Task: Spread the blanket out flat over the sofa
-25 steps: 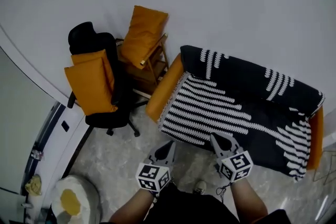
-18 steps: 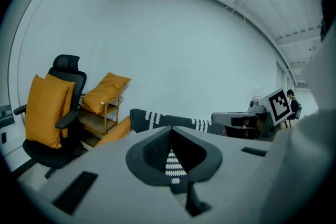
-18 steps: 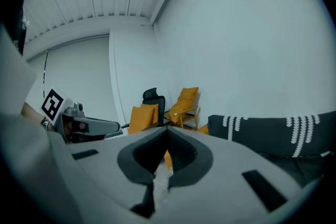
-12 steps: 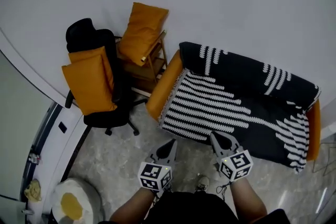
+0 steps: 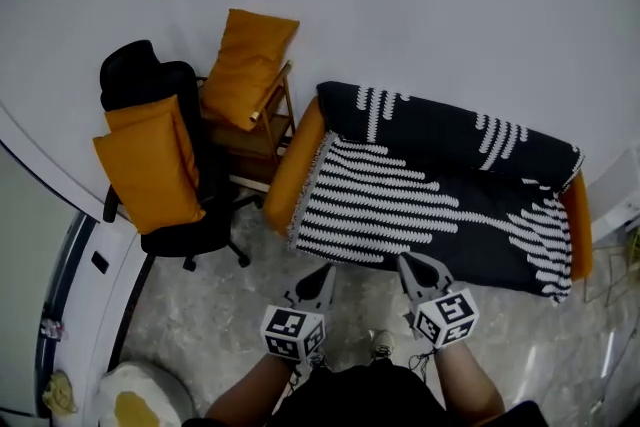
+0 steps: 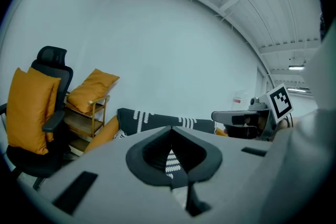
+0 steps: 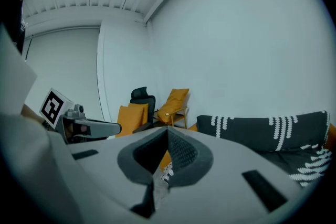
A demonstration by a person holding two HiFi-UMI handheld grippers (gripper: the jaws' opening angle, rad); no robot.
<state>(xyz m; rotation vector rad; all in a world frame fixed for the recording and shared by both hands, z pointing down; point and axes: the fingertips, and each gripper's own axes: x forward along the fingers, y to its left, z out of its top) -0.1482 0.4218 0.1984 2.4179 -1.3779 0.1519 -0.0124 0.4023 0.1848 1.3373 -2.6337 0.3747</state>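
A black blanket (image 5: pixel 440 200) with white stripes lies spread over the seat and backrest of an orange sofa (image 5: pixel 283 177). The sofa's orange arms show at both ends. My left gripper (image 5: pixel 325 276) and right gripper (image 5: pixel 405 263) hover side by side over the floor just in front of the sofa's front edge, apart from the blanket. Both are shut with nothing between the jaws. In the left gripper view the blanket (image 6: pixel 157 119) lies beyond the shut jaws (image 6: pixel 171 128); in the right gripper view the blanket (image 7: pixel 262 126) covers the backrest beyond the shut jaws (image 7: pixel 167 130).
Left of the sofa stands a wooden side chair (image 5: pixel 262 130) with an orange cushion (image 5: pixel 245 65). A black office chair (image 5: pixel 175 165) carries another orange cushion (image 5: pixel 145 160). A white round thing (image 5: pixel 130 403) sits at the bottom left. Marbled floor (image 5: pixel 220 305) lies between me and the furniture.
The whole scene has slid left and slightly down in the head view. Both grippers stay shut and hold their spot before the sofa's front edge.
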